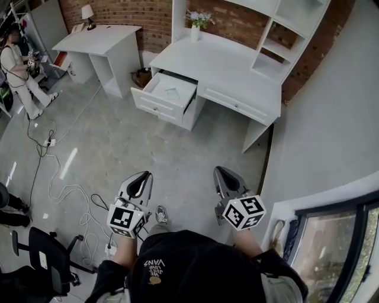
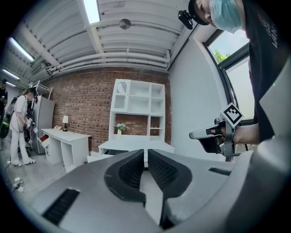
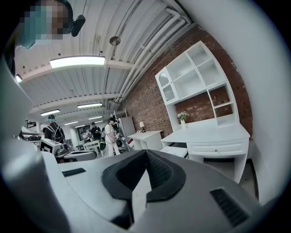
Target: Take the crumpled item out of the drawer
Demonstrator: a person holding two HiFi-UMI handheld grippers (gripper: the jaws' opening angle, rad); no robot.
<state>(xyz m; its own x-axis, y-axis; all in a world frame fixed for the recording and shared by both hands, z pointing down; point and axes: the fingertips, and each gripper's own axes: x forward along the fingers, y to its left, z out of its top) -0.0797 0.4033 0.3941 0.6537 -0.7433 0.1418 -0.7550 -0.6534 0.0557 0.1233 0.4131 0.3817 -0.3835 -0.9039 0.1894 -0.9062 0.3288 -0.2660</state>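
Note:
The white desk [image 1: 225, 68] with a shelf unit stands far ahead against the brick wall. Its left drawer [image 1: 167, 94] is pulled open, and a small pale crumpled item [image 1: 172, 91] lies inside. Both grippers are held low near my body, well short of the desk. My left gripper [image 1: 144, 176] is shut and empty, and so is my right gripper [image 1: 219, 171]. In the left gripper view the jaws [image 2: 145, 154] meet, with the desk [image 2: 136, 144] beyond and the right gripper [image 2: 211, 134] alongside. In the right gripper view the closed jaws [image 3: 146, 153] point towards the desk [image 3: 213, 134] and open drawer [image 3: 175, 150].
A second white desk [image 1: 100, 36] with a lamp [image 1: 87, 13] stands at the back left. A person [image 1: 18, 65] stands at the far left. Cables [image 1: 56, 183] trail over the grey floor beside a black chair [image 1: 44, 254]. A wall and window [image 1: 331, 248] close the right side.

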